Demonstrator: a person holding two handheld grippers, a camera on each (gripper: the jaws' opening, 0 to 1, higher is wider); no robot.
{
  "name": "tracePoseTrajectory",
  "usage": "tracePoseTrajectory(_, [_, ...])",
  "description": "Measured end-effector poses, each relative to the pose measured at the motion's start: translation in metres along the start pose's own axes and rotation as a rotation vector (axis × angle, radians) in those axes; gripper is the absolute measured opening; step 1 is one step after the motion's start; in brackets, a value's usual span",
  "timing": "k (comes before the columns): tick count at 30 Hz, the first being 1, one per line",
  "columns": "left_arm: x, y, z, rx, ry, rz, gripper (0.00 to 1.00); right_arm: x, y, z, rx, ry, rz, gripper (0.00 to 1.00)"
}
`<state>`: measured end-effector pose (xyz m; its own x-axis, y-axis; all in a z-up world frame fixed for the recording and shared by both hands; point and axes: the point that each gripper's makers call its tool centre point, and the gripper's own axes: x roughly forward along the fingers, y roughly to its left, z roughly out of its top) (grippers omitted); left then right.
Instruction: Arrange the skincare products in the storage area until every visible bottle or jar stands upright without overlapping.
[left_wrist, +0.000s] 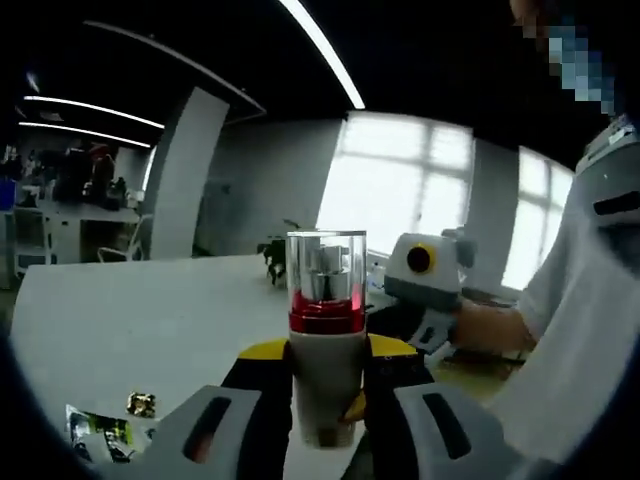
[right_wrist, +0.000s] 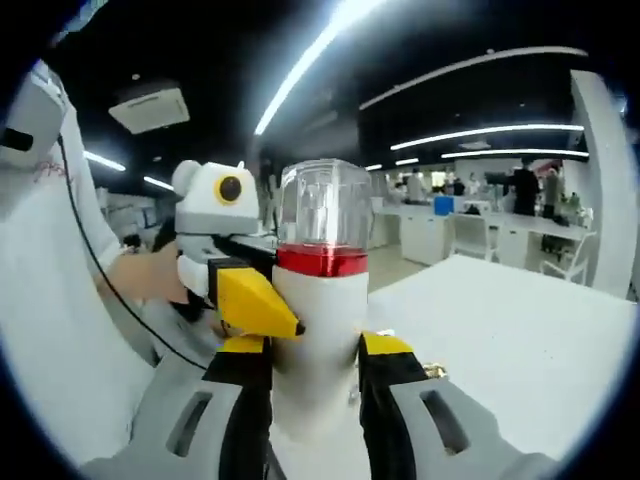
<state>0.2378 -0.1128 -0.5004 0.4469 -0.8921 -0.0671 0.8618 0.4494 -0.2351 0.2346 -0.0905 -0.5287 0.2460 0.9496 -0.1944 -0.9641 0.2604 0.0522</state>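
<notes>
White tabletop (left_wrist: 150, 320) stretches under an open office with ceiling strip lights. Between its jaws the left gripper (left_wrist: 325, 400) clamps a white bottle with a red collar and clear cap (left_wrist: 326, 330), held upright above the table. From its other side the right gripper (right_wrist: 315, 400) clamps the same bottle (right_wrist: 322, 290). Judged: a two-handed carry; next, one gripper releases and the bottle goes down upright.

Upright bottle (left_wrist: 326, 340) between left claw (left_wrist: 325, 400) jaws above white table (left_wrist: 150, 320)

One pump bottle (left_wrist: 326, 335), two tools (left_wrist: 325, 400), one white table (left_wrist: 150, 320), two small packets (left_wrist: 140, 404)
</notes>
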Motion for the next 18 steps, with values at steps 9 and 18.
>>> tracePoseTrajectory(9, [0.003,-0.031,-0.003,0.077,-0.003,-0.176,0.22,-0.009,0.023,-0.011,0.016,-0.028,0.281,0.31])
tracePoseTrajectory(18, [0.013,-0.039,-0.018,0.146,0.044,-0.233,0.23,-0.014,0.024,-0.027,-0.06,-0.039,0.211,0.29])
